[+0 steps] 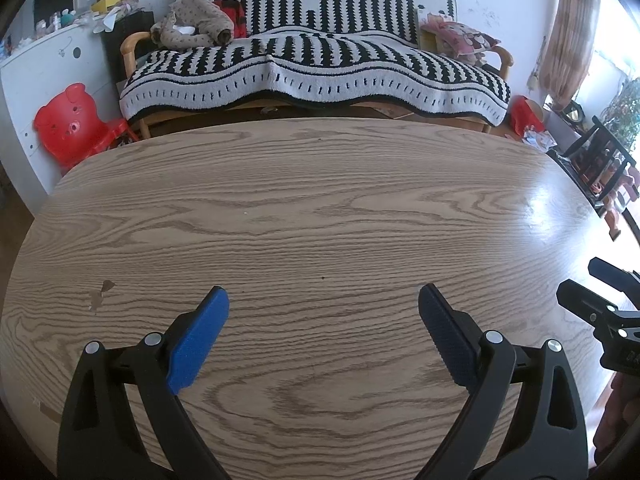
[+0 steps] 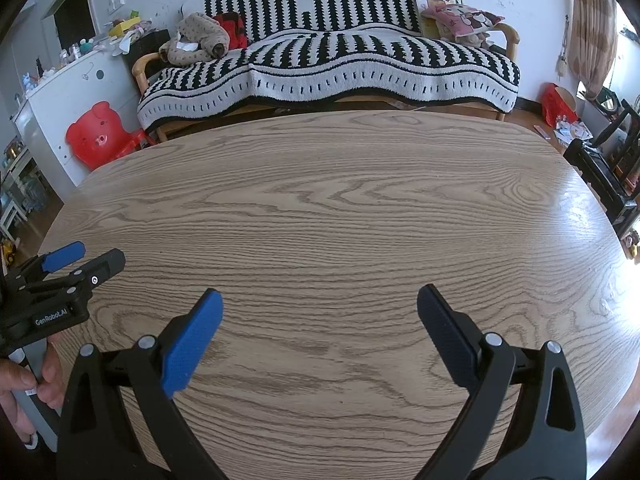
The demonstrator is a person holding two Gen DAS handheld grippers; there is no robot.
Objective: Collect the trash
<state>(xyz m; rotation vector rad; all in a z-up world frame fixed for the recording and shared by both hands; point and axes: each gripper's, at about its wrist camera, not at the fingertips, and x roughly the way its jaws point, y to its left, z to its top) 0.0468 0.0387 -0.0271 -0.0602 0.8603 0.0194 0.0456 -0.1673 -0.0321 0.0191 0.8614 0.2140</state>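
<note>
Both claws hover side by side over a broad table of pale oak-grain laminate, glossy where daylight glares at its right end, with a small brown chip in the surface near the left claw. The left claw gapes wide, its black curved arms ending in flat ribbed blue pads, nothing between them. The right claw is equally wide and holds nothing; from the left view only its black fingertips show at the right edge. A hand grips the grey handle of the left claw, seen low left in the right view. No trash shows on the tabletop; where it lies I cannot tell. Beyond the far edge stands a wooden-armed sofa under a fuzzy black-and-white striped throw, with a crumpled tan garment at its left end and a pink cartoon cushion at its right. A red plastic bear-faced stool leans by a white cabinet at far left
</note>
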